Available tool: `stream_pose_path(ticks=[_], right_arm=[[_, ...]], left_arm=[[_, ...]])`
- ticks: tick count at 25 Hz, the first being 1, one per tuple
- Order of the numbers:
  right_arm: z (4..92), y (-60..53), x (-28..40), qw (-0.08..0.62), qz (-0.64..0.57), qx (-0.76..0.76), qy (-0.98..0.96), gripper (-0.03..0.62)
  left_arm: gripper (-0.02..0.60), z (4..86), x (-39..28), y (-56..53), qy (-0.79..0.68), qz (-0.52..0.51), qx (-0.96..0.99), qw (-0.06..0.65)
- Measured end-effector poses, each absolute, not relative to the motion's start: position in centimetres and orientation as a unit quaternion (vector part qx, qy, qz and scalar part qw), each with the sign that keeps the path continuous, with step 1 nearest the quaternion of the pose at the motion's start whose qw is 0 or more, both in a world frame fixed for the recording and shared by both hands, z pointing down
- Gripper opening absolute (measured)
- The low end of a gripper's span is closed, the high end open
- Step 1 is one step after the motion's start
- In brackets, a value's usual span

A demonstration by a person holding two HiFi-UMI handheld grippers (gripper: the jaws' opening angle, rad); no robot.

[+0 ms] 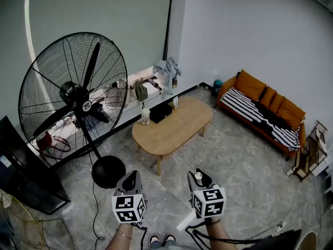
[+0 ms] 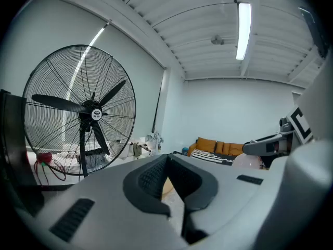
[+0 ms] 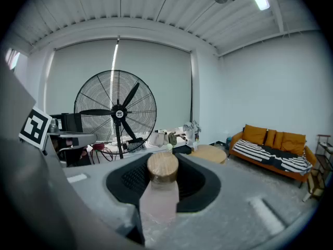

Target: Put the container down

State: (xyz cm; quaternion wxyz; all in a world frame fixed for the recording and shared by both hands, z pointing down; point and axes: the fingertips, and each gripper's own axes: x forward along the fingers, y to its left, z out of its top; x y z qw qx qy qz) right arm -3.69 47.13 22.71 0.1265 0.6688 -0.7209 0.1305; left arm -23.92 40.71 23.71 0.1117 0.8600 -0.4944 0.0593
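Down at the bottom of the head view, both tools are held over the grey floor. Right tool grips the container, held up in the air and well apart from the oval wooden table. Left tool carries nothing. Big black fan stands left, orange sofa along the right wall.

Left gripper view: tool clenched, pad tips meeting, nothing between them. Fan on the left, sofa far back.

Right gripper view: tool is clamped on the container, a pale translucent body with a round wooden lid that pokes up between the black pads. Both pads press its sides. Fan straight ahead, table beyond the lid to the right, sofa far right.
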Motion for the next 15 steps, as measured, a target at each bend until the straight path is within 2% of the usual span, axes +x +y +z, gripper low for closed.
stream_pose_path(ticks=[15], right_arm=[[23.53,46.95,-4.06,0.087,0.163,0.677,-0.712,0.13]], left_arm=[[-0.006,24.62,-24.76,40.06,-0.476,0.073,0.87,0.105]])
